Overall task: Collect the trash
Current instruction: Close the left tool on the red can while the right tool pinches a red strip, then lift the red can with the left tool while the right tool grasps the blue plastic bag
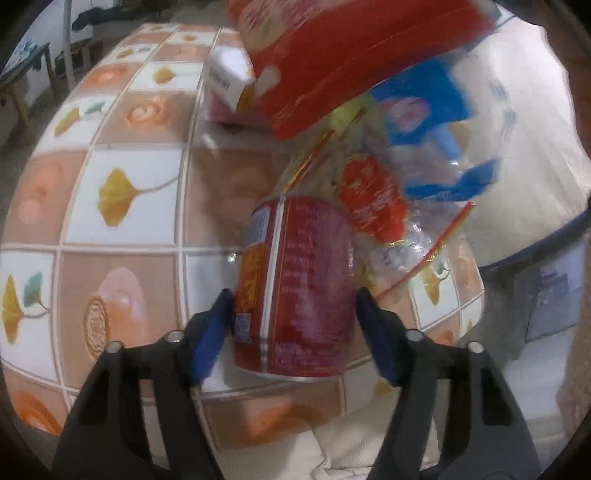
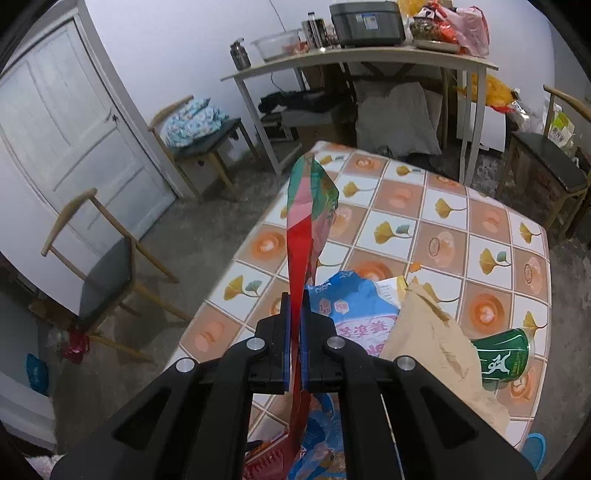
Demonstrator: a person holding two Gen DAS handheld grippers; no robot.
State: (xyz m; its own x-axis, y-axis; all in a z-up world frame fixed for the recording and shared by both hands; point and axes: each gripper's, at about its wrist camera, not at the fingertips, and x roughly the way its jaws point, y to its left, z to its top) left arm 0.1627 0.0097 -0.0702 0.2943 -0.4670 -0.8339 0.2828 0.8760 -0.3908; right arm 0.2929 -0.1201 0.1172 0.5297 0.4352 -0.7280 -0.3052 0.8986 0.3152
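I see a white panelled door (image 2: 70, 147), wooden chairs (image 2: 99, 273) (one heaped with patterned cloth (image 2: 192, 122)), and a side table (image 2: 354, 61) carrying a grey appliance (image 2: 365, 22).

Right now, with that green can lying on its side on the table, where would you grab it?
Grip the green can across its round body, coming down from above. It lies on its side beside the brown paper bag, so the curved sides face up and look free on the far side.
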